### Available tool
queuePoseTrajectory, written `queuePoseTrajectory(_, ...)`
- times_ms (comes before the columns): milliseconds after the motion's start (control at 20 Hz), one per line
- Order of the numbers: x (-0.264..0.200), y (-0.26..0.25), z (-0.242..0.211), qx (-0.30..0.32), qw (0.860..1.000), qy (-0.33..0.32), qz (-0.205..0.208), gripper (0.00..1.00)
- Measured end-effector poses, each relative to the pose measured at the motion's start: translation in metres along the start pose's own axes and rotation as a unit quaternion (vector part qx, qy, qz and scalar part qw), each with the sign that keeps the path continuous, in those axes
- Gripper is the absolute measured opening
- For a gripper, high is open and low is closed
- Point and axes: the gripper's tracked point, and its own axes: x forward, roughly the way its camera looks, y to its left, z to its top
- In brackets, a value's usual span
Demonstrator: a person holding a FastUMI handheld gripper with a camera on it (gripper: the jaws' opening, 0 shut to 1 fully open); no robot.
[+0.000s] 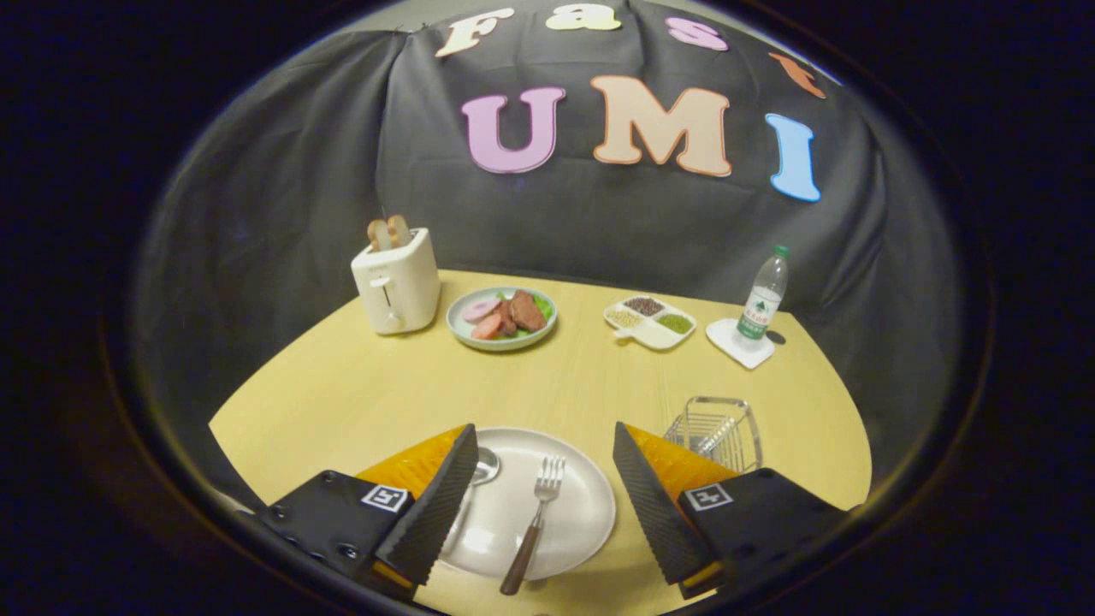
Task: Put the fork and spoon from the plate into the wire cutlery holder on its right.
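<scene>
1. Pale wood tabletop [359,393], gripper view. The gripper [541,479] hangs over its near edge with fingers spread wide, gripping nothing.
2. One white plate [582,505] lies between the fingers. On it: one fork [537,522], tines pointing away, brown handle overhanging the plate's near rim; one spoon [484,466], bowl visible just beside the left finger, handle mostly hidden behind that finger.
3. One wire cutlery holder [719,428] stands on the plate's right, just beyond the right finger; its lower part is covered by the finger. Contents hard to make out.
4. Far side of the tabletop, counted left to right: one white toaster [395,287] with two bread slices [387,232] standing in it; one pale green dish [501,318] of sliced meats and greens; one divided tray [650,323] with three filled compartments of grains or beans; one clear bottle [764,299], green cap, standing on one white coaster [736,342].
5. Bottle label is too small to read. Each finger base carries one square black-and-white marker.
</scene>
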Motion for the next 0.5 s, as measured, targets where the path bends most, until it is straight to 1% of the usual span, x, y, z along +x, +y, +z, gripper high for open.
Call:
queuePoseTrajectory(200, 0.013, 0.003, -0.036, -0.008, 0.999, 0.054, 0.002, 1.0)
queuePoseTrajectory(500, 0.024, 0.011, -0.076, -0.028, 0.993, 0.118, 0.01, 1.0)
